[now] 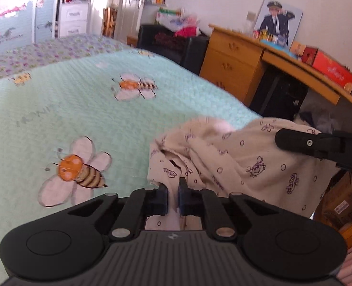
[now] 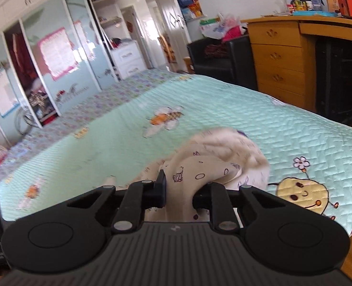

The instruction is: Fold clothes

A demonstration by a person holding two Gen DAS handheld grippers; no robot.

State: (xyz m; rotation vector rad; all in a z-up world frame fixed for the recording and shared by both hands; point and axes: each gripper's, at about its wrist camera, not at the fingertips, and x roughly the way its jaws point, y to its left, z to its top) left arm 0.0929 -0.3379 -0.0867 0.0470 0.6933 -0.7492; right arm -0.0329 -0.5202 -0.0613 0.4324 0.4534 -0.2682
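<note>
1. Between the pads of the left claw (image 1: 173,199): a thin edge of the cream printed garment (image 1: 242,164), pinched tight, jaws nearly together.
2. Just ahead & to the right of that claw the cloth bunches up, lifted off the bed, draping down below the claw.
3. Right claw (image 2: 179,193) is clenched on a thicker fold of the same garment (image 2: 214,164); the fold fills the gap btwn its pads.
4. Ahead of the right claw the rest of the cloth is a blurred heap over the mint quilt (image 2: 223,109).
5. From the left wrist view, the right claw's finger pokes in from the right edge, over the cloth.
6. Further out: bee prints on the quilt, w/ a wooden table (image 1: 292,59) carrying boxes beyond the bed's right side, black armchair (image 1: 173,45) beside it.
7. Far left of the right claw: wardrobe (image 2: 51,54) w/ sliding doors.
</note>
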